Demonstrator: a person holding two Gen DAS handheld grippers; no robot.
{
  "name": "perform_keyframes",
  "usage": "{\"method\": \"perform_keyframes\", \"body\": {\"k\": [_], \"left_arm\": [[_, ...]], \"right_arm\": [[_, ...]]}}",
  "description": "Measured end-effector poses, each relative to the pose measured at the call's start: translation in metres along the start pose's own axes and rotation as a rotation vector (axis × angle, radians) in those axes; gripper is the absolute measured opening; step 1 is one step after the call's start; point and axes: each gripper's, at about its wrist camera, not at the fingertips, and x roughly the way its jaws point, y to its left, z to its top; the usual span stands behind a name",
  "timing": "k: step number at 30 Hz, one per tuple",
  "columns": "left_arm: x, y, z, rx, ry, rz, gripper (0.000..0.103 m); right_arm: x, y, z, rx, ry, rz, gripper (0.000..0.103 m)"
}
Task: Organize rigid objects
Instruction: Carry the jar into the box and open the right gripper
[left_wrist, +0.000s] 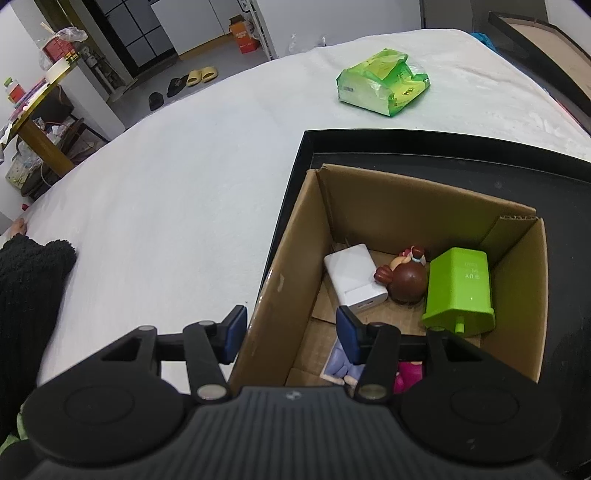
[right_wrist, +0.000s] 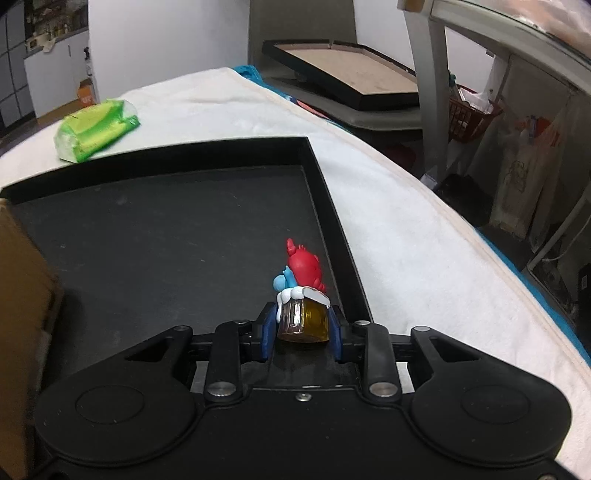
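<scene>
My left gripper (left_wrist: 291, 336) is open, and its blue pads (left_wrist: 236, 332) straddle the left wall of a cardboard box (left_wrist: 273, 295), one pad outside and one inside. In the box lie a white charger (left_wrist: 354, 277), a brown figurine (left_wrist: 406, 277), a green plastic block (left_wrist: 460, 291) and purple and pink toys (left_wrist: 343, 365) partly hidden by the gripper. The box stands in a black tray (left_wrist: 295, 192). My right gripper (right_wrist: 302, 332) is shut on a toy figure (right_wrist: 303, 266), red and blue on an amber cube base, near the right rim of the tray (right_wrist: 325, 192).
A green tissue pack (left_wrist: 384, 81) lies on the white bed cover beyond the tray, also in the right wrist view as the green pack (right_wrist: 96, 129). A black fuzzy sleeve (left_wrist: 26, 280) rests at the left. A framed board (right_wrist: 351, 74) and a red basket (right_wrist: 472, 114) stand off the bed's right side.
</scene>
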Motion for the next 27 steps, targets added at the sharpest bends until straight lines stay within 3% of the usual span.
{"method": "perform_keyframes", "body": {"k": [16,27], "left_arm": [[-0.009,0.020,-0.018,-0.021,-0.014,-0.073,0.051],[-0.017,0.036,-0.034,-0.030,-0.038,-0.145,0.051]], "right_arm": [[-0.061,0.032,0.023,-0.047,-0.115,0.113,0.028],[-0.120,0.057,0.025,-0.133,-0.192,0.284,0.028]]}}
